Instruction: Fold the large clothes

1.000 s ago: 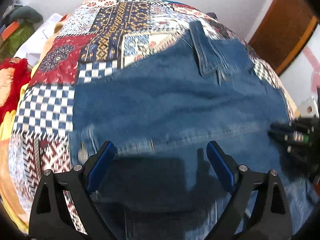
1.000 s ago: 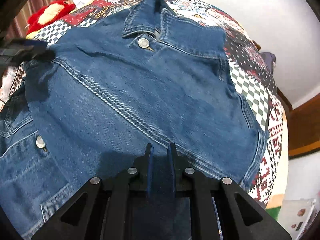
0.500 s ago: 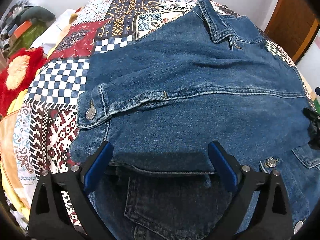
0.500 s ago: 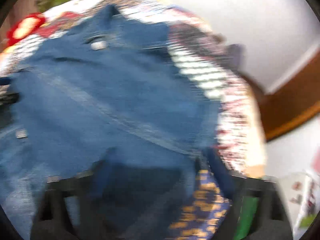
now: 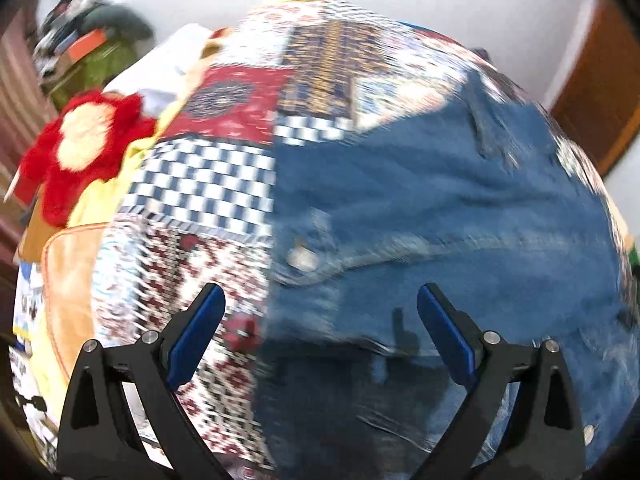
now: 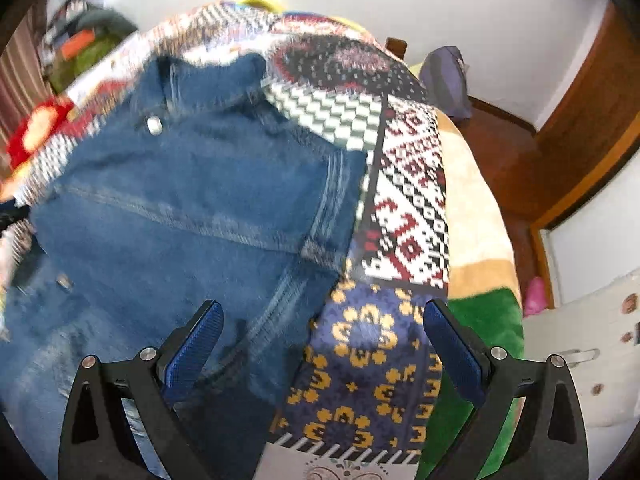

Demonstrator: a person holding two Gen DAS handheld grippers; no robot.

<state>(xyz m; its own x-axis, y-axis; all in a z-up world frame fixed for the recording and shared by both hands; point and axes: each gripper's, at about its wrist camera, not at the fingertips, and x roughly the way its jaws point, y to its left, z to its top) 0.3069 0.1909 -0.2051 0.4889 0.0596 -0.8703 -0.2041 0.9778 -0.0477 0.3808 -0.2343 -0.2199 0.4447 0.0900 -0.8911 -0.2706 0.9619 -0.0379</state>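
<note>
A blue denim jacket (image 5: pixel 440 216) lies on a patchwork quilt (image 5: pixel 208 184), with a sleeve folded across its body. In the right wrist view the jacket (image 6: pixel 180 200) fills the left half, collar and a metal button (image 6: pixel 154 125) at the far end. My left gripper (image 5: pixel 320 332) is open and empty over the jacket's left edge, one finger above the quilt. My right gripper (image 6: pixel 320 340) is open and empty over the jacket's right edge and the quilt (image 6: pixel 404 208). Both views are motion-blurred.
A red plush toy (image 5: pixel 76 152) lies at the bed's left side, with piled belongings (image 5: pixel 92 40) behind it. A wooden door (image 6: pixel 592 120) stands at the right. A green blanket (image 6: pixel 492 328) hangs over the bed's right edge.
My right gripper has opened, let go of the denim, and moved right to the jacket's edge. My left gripper stayed open and shifted left toward the jacket's left edge.
</note>
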